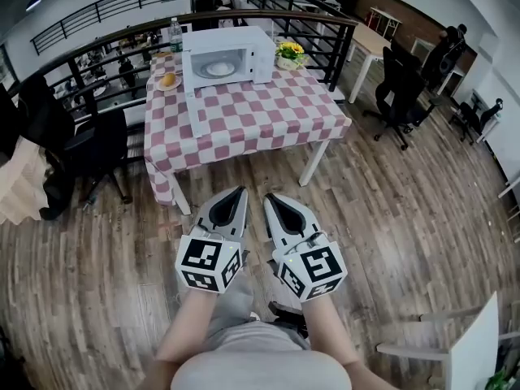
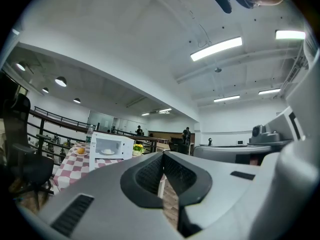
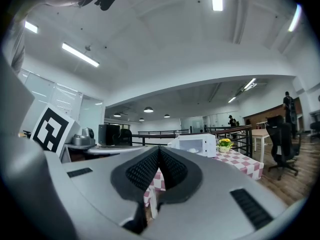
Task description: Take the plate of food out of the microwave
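Checkered worktop (image 1: pixel 244 124) stands well ahead. White microwave (image 1: pixel 227 59) on it, door open. Left tool (image 1: pixel 240 191) and right tool (image 1: pixel 269 197) side by side, both clenched on nothing, well apart from the worktop. Plate of food (image 1: pixel 218 69) sits inside the microwave.

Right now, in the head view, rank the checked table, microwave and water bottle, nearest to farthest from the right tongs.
1. Checked table, straight ahead of the right tongs.
2. Microwave, on its far half.
3. Water bottle, far left corner.
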The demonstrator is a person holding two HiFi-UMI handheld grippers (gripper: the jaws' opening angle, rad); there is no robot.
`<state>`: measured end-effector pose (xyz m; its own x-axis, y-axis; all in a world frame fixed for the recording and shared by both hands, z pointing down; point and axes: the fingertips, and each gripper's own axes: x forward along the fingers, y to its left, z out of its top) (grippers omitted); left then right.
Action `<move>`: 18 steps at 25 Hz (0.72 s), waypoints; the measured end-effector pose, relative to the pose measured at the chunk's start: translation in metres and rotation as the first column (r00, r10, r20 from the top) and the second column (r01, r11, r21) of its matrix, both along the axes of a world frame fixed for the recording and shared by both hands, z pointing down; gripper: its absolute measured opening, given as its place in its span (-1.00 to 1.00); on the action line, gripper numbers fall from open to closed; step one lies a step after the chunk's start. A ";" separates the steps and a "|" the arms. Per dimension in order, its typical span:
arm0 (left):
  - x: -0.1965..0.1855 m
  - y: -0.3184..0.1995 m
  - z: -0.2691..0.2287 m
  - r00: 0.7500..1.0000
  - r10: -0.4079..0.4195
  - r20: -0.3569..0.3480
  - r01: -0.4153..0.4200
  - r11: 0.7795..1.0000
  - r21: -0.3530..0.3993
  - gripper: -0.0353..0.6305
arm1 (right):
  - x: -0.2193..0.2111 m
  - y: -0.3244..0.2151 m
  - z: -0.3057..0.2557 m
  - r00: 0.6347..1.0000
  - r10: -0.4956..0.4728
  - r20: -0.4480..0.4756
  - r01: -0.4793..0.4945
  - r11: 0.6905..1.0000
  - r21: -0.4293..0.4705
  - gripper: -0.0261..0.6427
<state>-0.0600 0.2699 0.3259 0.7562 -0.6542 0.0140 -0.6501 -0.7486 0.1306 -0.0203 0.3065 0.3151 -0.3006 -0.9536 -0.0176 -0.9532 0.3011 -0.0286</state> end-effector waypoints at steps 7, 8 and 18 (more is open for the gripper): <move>0.008 -0.057 -0.006 0.999 -0.005 -0.053 0.005 1.000 -0.011 -0.89 | 0.013 -0.052 0.001 1.000 0.009 -0.001 -0.009 1.000 -0.005 -0.85; 0.008 -0.065 -0.006 0.998 -0.005 -0.056 0.004 1.000 -0.015 -0.89 | 0.015 -0.061 0.001 1.000 0.011 0.000 -0.011 1.000 -0.004 -0.85; 0.010 -0.156 -0.003 0.995 -0.036 -0.088 0.032 0.999 -0.040 -0.89 | 0.024 -0.148 0.004 1.000 0.005 -0.018 -0.005 1.000 -0.018 -0.85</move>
